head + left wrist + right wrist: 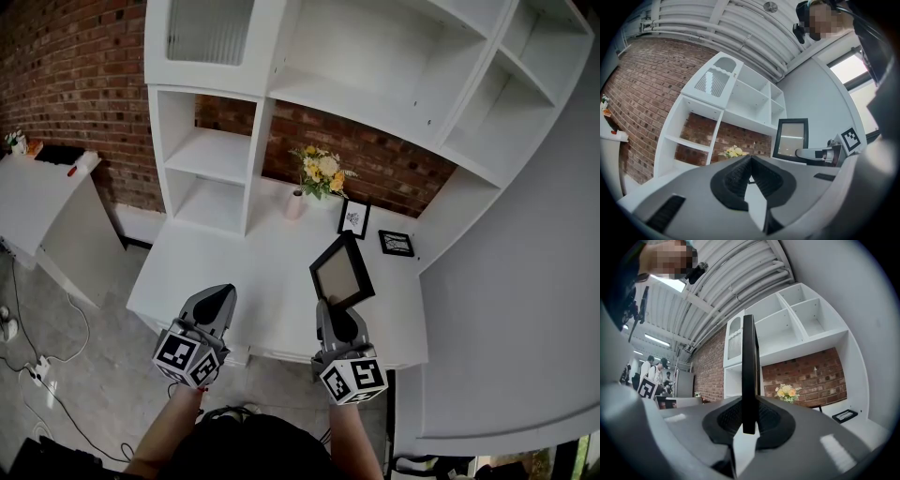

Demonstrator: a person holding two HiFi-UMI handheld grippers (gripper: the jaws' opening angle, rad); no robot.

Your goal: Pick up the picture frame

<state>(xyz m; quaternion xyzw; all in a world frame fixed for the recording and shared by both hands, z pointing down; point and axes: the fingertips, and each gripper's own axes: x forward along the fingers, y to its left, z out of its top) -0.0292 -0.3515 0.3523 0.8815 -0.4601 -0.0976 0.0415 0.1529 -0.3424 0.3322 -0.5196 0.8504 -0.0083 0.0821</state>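
A black picture frame (342, 271) with a pale inner panel hangs above the white desk (272, 272), gripped by its lower edge. My right gripper (329, 308) is shut on it. In the right gripper view the frame (749, 376) stands edge-on, upright between the pads. The left gripper view shows the same frame (791, 139) to the right, with the right gripper (815, 153) clamped on its bottom. My left gripper (223, 296) hovers over the desk's front left edge, its jaws closed together with nothing between them (750, 169).
A vase of yellow flowers (320, 174) stands at the back of the desk. A small upright frame (353, 217) and a flat one (396, 243) sit near the right wall. White shelving (216, 159) rises behind. A grey wall (525, 309) closes the right side.
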